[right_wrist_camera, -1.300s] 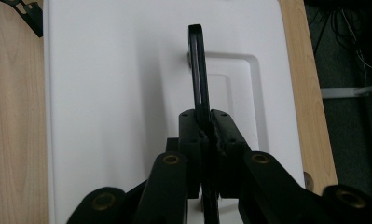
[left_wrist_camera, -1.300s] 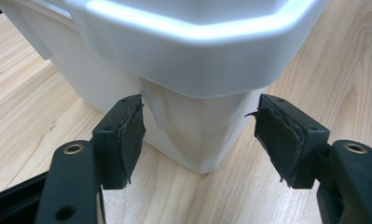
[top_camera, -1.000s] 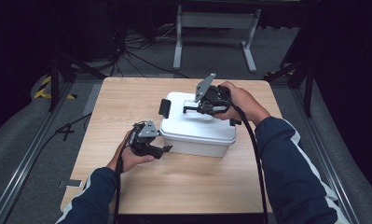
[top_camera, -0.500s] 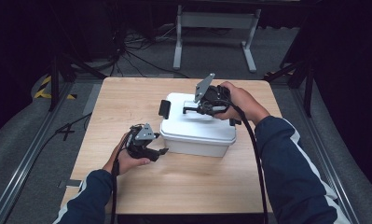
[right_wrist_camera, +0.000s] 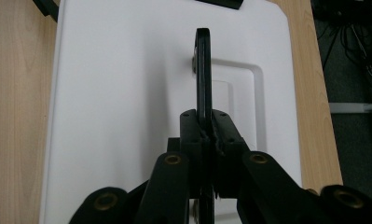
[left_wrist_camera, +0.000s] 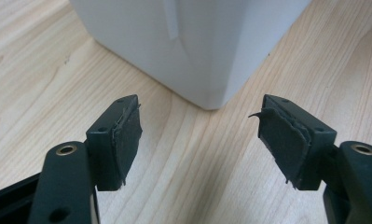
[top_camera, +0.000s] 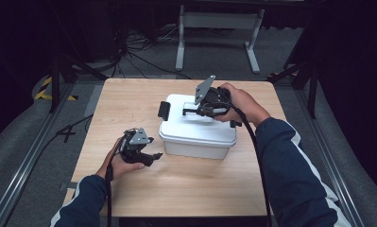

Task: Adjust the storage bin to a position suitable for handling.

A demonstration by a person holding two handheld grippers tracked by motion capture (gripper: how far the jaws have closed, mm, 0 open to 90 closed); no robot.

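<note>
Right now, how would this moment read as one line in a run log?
right gripper: shut on black handle of white box lid | left gripper: jaws apart, nothing between, beside the box's corner | table: box resting

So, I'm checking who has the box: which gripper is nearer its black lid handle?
Right. The right gripper is shut on the black lid handle; the left gripper sits open on the table beside the white box.

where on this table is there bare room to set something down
Bare wood lies left of the white lidded box up to the table edge, and along the near edge. It is crowded where the left gripper sits by the box's near-left corner.
</note>
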